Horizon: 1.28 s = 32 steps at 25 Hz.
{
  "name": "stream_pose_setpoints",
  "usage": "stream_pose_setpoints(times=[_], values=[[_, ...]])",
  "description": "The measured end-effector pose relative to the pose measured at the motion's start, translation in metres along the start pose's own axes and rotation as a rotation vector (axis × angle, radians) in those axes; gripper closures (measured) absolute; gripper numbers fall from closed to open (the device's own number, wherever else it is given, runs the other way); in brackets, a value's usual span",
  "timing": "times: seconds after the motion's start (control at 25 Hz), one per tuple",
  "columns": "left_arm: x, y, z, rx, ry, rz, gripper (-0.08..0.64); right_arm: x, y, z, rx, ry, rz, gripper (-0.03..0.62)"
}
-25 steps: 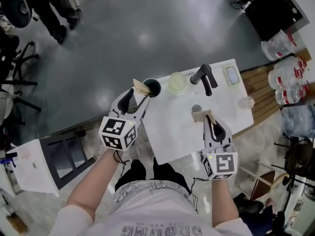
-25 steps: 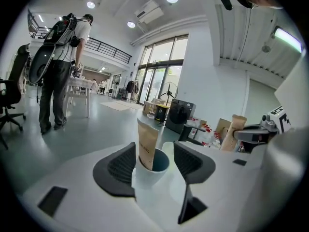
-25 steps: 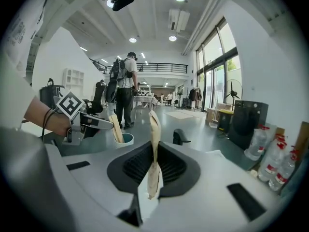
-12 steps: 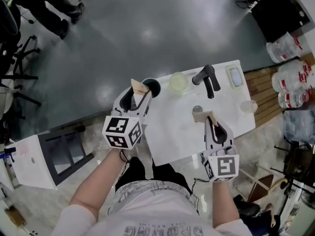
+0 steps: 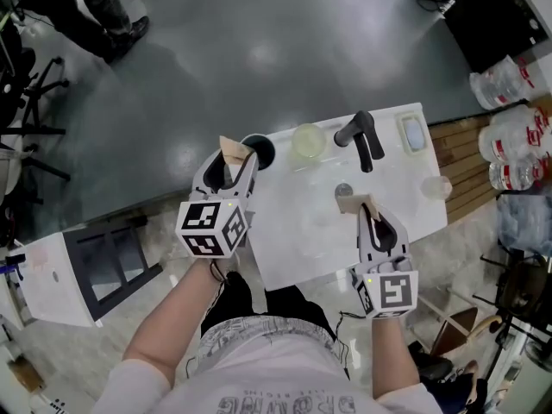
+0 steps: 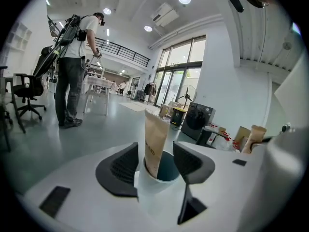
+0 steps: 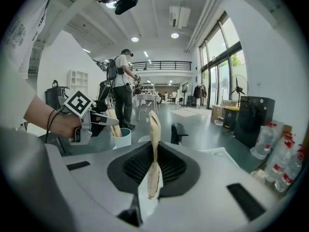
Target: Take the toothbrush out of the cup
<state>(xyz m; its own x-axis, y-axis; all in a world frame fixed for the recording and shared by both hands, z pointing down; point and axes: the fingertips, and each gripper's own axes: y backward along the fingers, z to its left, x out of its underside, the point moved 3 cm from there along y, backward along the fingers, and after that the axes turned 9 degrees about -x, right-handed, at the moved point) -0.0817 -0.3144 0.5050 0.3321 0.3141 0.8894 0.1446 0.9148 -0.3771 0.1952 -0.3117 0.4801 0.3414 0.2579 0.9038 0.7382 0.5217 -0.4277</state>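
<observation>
My left tool (image 5: pixel 235 156) is the nearer one. Its jaws stand apart on either side of the tan paper-sleeved toothbrush (image 6: pixel 155 137) (I take the sleeve's contents on trust). It stands upright in the white round cup with the dark inside (image 6: pixel 153 192) and leans slightly toward my left pad. Its long axis runs up and down, so I judge the way out is straight up, and nothing hangs over it. The cup sits at the far left corner of the white counter (image 5: pixel 302 231), right by the edge, so a sideways drag could tip it off. My right tool (image 5: pixel 366 212) is clamped on a second tan paper sleeve (image 7: pixel 154 129), well apart from the cup.
</observation>
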Motion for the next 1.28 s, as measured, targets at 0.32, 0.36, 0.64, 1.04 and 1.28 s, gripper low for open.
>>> stream_pose_setpoints(times=[0.32, 0.36, 0.64, 1.04, 1.28], values=[[-0.0007, 0.0027, 0.0032, -0.046, -0.001, -0.007, 0.368, 0.0017, -0.0025, -0.0011, -0.014, 0.002, -0.004, 0.555], [0.0001, 0.003, 0.003, -0.048, 0.0, -0.006, 0.37, 0.0021, -0.0026, -0.0008, -0.017, 0.004, -0.004, 0.555], [0.0024, 0.0029, 0.0046, -0.066, 0.001, 0.0, 0.422, 0.0047, -0.0043, -0.0004, -0.017, -0.008, 0.001, 0.555], [-0.0012, 0.0014, 0.0063, -0.083, 0.007, -0.015, 0.473, 0.0039, -0.001, -0.0003, -0.002, -0.01, -0.005, 0.555], [-0.0008, 0.001, 0.0046, -0.08, 0.006, -0.018, 0.488, 0.0052, -0.0009, -0.0007, 0.004, -0.017, -0.007, 0.557]])
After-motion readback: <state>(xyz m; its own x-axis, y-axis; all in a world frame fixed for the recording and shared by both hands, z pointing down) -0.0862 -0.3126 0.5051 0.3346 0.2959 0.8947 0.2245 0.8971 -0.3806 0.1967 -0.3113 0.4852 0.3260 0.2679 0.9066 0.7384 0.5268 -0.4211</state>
